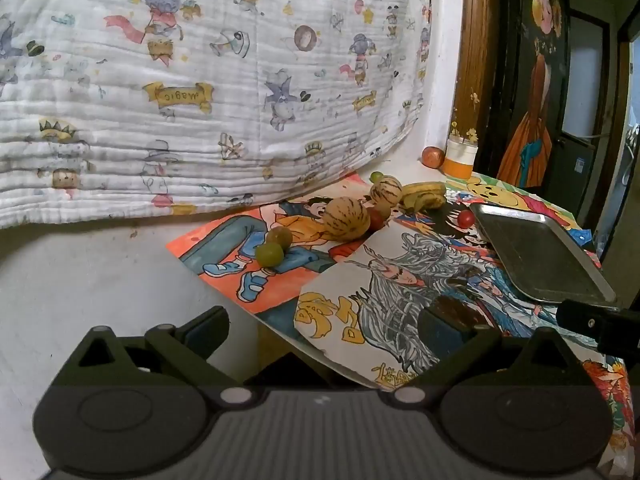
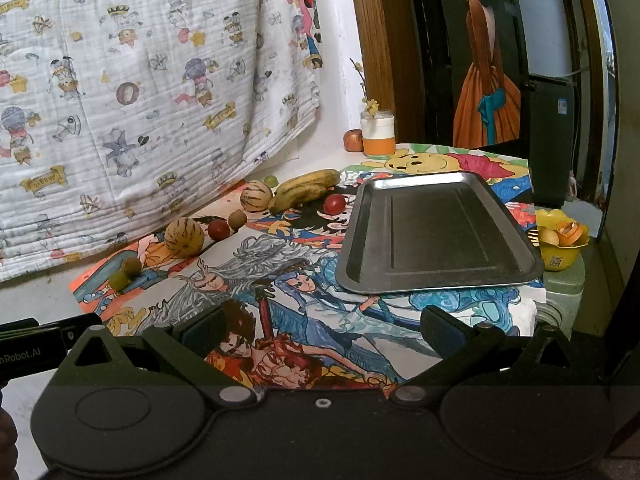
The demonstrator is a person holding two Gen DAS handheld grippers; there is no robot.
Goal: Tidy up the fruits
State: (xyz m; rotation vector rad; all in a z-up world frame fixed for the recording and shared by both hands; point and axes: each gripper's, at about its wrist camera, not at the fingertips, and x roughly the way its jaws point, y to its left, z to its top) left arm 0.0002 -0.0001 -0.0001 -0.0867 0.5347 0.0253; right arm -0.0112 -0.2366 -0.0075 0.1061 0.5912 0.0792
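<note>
1. Left gripper (image 1: 324, 330): a matte black body is shown, with two large round discs set into its upper face; a ribbed grey panel is seen between them; two pale round pivot caps are placed at the linkage roots.
2. Left fingers (image 1: 208, 330): black angled links with triangular cut-outs are fitted; the pads are faced in dark blue; small silver screws are seen at the joints.
3. Right gripper (image 2: 322, 330): the same black casing and paired discs are shown; a small centre screw is visible; grey pivot caps are fitted.
4. Right fingers (image 2: 444, 330): dark blue pads are carried on black links.
5. White lettering ending "nRobot.AI" is printed on the left gripper's black side bar, seen at the left edge of the right wrist view.
</note>
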